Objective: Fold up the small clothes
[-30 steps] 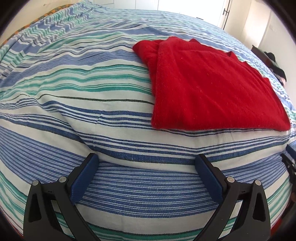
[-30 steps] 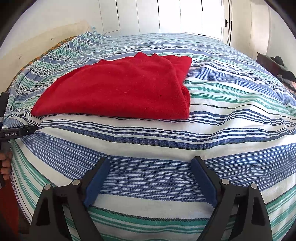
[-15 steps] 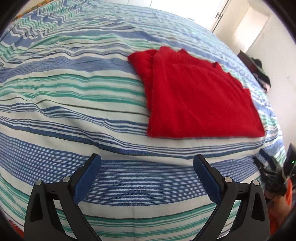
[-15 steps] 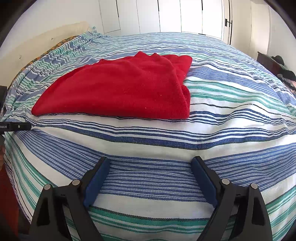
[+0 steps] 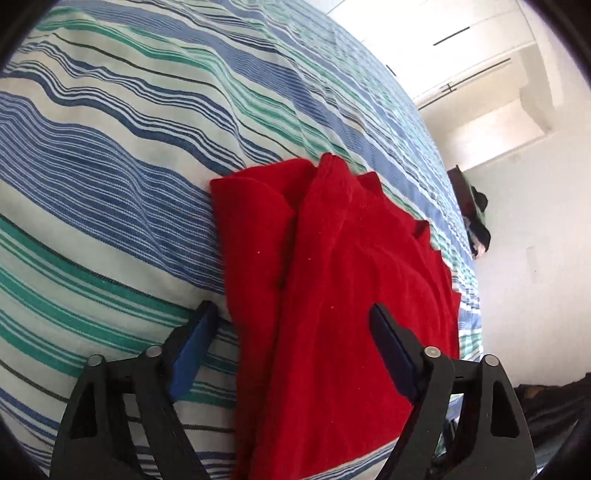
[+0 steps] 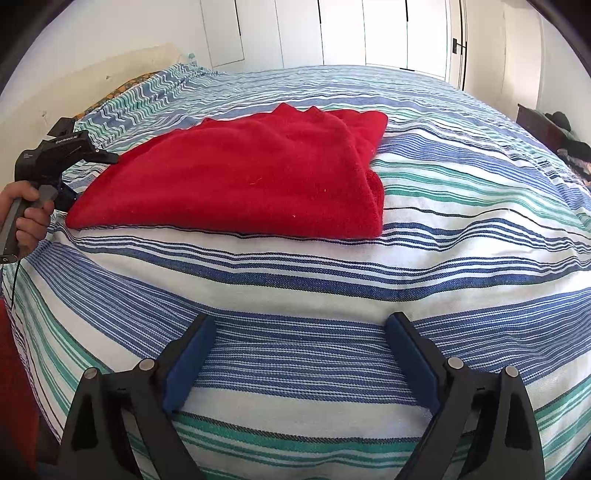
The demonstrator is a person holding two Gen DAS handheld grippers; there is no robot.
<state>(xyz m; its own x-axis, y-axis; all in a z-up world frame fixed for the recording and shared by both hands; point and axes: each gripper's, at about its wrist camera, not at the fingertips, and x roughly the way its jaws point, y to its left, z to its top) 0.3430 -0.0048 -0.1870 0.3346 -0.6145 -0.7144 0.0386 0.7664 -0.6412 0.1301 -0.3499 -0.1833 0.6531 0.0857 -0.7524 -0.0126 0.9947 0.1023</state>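
Observation:
A red knitted garment lies folded flat on the striped bed. In the left wrist view the garment fills the centre, and my left gripper is open with its jaws straddling the garment's near left edge, close above it. In the right wrist view that left gripper shows at the garment's left end, held by a hand. My right gripper is open and empty over the bedspread, well short of the garment's near edge.
White wardrobe doors stand behind the bed. A dark piece of furniture with clothes stands at the right wall. The bedspread's edge drops off at the left.
My left gripper has swung right and forward, from the bare bedspread to the garment's left edge, tilting as it went. My right gripper has stayed in place.

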